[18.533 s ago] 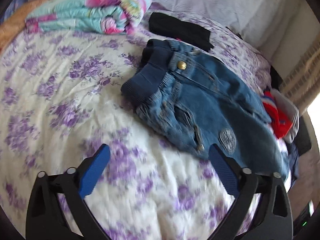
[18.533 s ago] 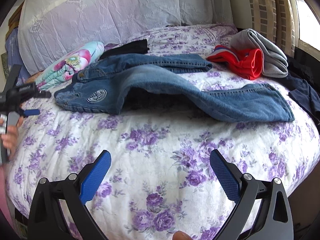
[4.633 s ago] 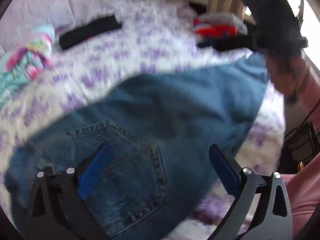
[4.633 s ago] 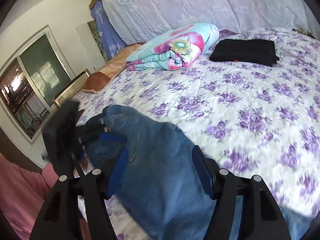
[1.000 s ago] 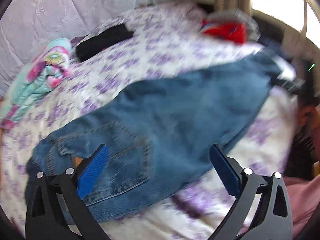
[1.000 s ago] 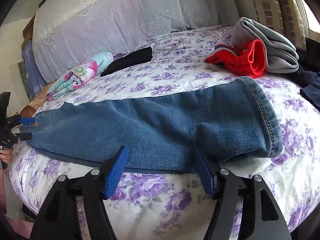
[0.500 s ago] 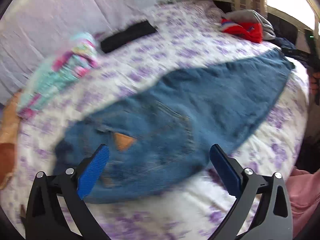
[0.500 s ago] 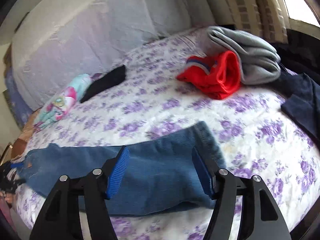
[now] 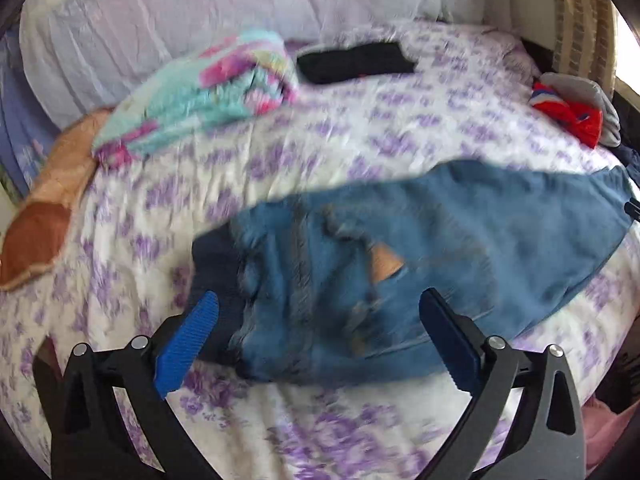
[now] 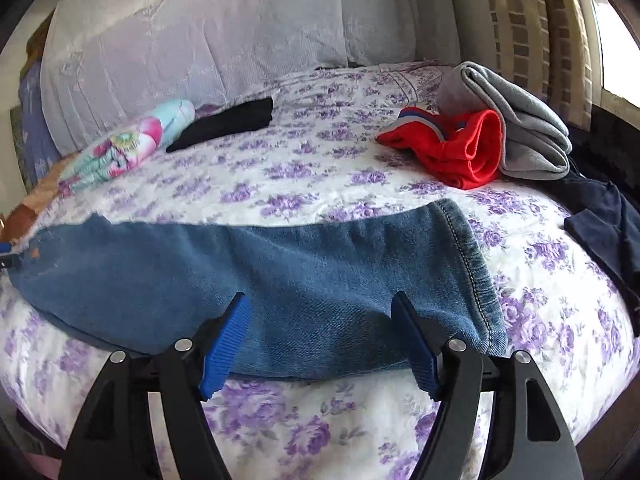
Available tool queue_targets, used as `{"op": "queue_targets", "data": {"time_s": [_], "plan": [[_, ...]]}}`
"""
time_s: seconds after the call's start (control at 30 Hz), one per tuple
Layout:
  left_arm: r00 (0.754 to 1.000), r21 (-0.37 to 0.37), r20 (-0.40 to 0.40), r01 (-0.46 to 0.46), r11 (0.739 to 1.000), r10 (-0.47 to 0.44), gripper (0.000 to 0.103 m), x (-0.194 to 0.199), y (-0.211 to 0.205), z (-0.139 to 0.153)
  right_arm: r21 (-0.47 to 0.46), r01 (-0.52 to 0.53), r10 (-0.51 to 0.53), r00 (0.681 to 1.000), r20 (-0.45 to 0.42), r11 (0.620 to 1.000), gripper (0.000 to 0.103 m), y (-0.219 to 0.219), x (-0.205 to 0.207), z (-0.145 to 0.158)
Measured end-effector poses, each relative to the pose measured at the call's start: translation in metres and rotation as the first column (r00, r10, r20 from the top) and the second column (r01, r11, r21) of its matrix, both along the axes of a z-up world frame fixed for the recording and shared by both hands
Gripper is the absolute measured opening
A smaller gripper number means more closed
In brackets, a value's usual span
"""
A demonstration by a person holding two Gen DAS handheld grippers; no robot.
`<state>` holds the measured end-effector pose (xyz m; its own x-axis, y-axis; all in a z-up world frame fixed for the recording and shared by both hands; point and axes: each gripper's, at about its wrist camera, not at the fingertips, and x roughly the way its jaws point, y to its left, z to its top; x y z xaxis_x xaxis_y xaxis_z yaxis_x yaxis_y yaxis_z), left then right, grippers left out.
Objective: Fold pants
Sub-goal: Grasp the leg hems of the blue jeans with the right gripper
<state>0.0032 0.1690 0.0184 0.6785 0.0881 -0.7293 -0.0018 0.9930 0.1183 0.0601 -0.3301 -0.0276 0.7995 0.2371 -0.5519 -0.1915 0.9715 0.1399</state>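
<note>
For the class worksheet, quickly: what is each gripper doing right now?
Left gripper: open, holding nothing, above the jeans' waist end.
Right gripper: open, holding nothing, by the hem end.

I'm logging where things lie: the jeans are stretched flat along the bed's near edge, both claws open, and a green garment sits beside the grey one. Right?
Not quite. The garment beside the grey one is red, not green, as the right wrist view shows. The rest holds: the jeans lie flat along the bed's near edge, with the left claw and right claw open.

The blue denim jeans (image 10: 280, 276) lay flat across the front of the bed, legs together, waistband to the left, stitched hem to the right.
</note>
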Motion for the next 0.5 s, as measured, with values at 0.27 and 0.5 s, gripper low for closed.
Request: {"op": "queue_targets", "data": {"time_s": [0.27,0.5], "plan": [[0.927,-0.167,0.12,0.371,0.913,-0.355,0.098,0.035,-0.136,0.021,0.279,-0.062,0.039,0.996,0.086,0.958,0.081,-0.018,-0.032,0.012],[0.899,-0.158,-0.093,0.412,0.897,-0.429,0.099,0.049,-0.199,-0.078,0.281,-0.028,0.049,0.996,-0.068,0.959,0.079,-0.033,-0.017,-0.035]]}}
